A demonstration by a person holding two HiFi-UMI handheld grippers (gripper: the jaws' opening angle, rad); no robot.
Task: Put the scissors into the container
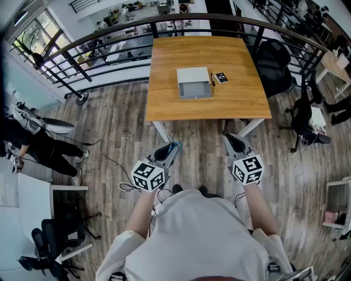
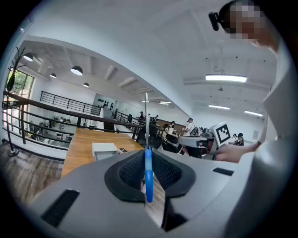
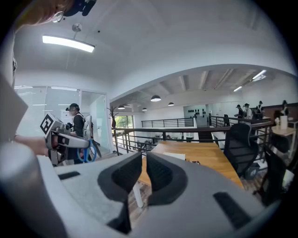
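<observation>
Left gripper view shows my left tool point(image 2: 148, 162) clamped on the scissors point(image 2: 148, 179) at the blue handle, blades forward, ready to carry to the container point(image 1: 195, 96) on the bench point(image 1: 170, 82) well ahead, my right tool point(image 3: 144, 160) narrow and empty

A pale wooden surface point(image 1: 181, 107) stands at 12 o'clock, with a small black card point(image 1: 221, 77) lying on it toward its far right. A dark curved railing point(image 1: 197, 16) arcs behind it from 10 to 2 o'clock. A black office chair point(image 1: 273, 57) sits at 1 o'clock, just beside the surface. The floor point(image 1: 120, 129) is grey-brown planking. At 9 o'clock a person in black point(image 1: 41, 147) crouches, and another black chair point(image 1: 49, 244) stands at 8 o'clock.
</observation>
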